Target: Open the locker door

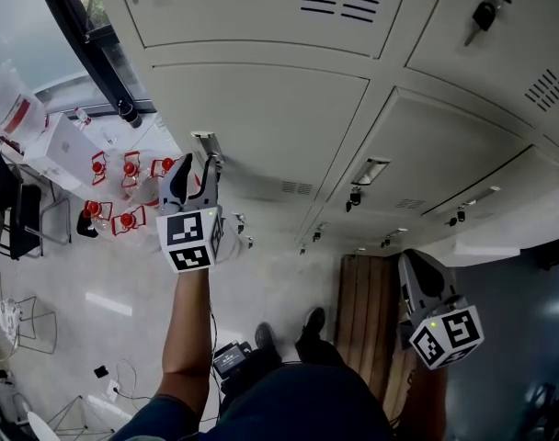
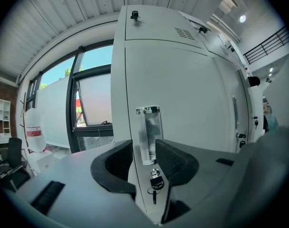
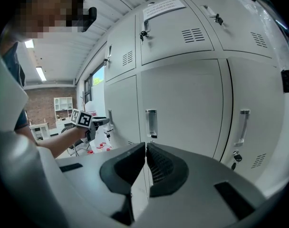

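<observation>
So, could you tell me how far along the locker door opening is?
Done: the left gripper is lined up on the door handle, jaws wide apart. In hand: the grip itself; the pads do not press on the handle yet. Left: clamp and pull, since the locker door sits shut and flush. The right gripper is shut and empty, facing other lockers.

your inventory: grippers, two – left gripper (image 2: 144,156), right gripper (image 3: 146,161). door handles (image 3: 151,122), three in your right gripper view. shoes (image 1: 312,324), two.
</observation>
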